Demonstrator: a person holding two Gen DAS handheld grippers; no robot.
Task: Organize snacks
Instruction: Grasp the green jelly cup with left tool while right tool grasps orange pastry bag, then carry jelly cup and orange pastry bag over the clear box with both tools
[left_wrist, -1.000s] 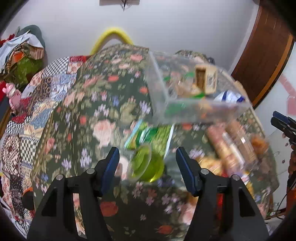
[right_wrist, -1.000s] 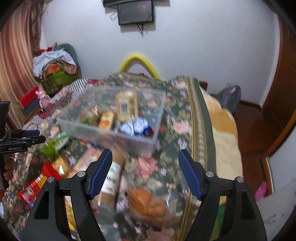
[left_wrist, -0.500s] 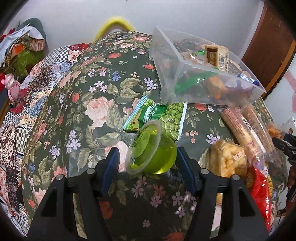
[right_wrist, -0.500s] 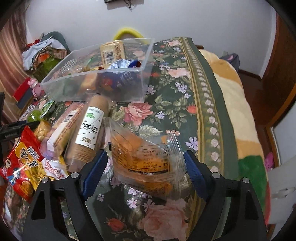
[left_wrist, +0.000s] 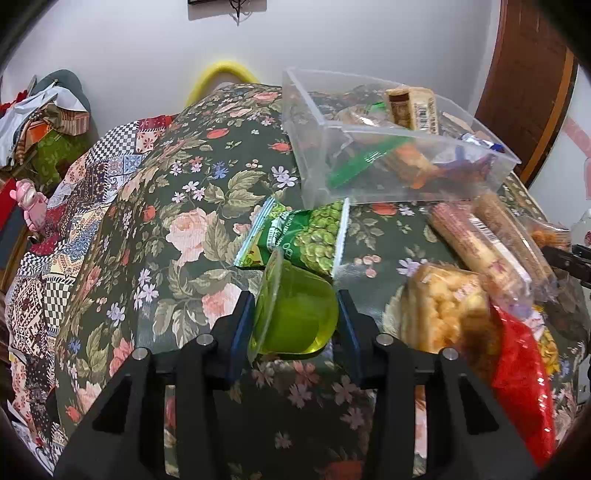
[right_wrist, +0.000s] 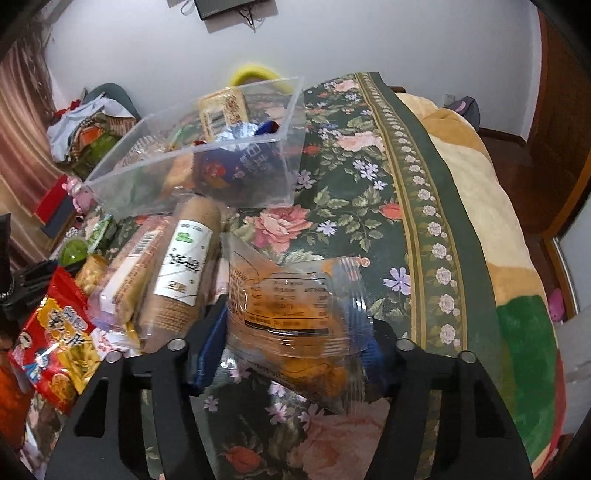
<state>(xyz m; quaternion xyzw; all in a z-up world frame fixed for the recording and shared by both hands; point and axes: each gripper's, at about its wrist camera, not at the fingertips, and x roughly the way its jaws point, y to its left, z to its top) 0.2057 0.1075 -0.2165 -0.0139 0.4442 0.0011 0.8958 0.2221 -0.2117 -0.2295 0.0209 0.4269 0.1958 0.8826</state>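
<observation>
Counting: one jelly cup (left_wrist: 295, 317) | one clear bin (left_wrist: 399, 155) | two tools

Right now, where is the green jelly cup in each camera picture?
Left wrist view: the green jelly cup is low in the middle, tipped on its side between the left claw pads.
Right wrist view: the cup is small, at the left edge.
Shared landmark: the clear plastic bin, beyond the cup in both.
</observation>
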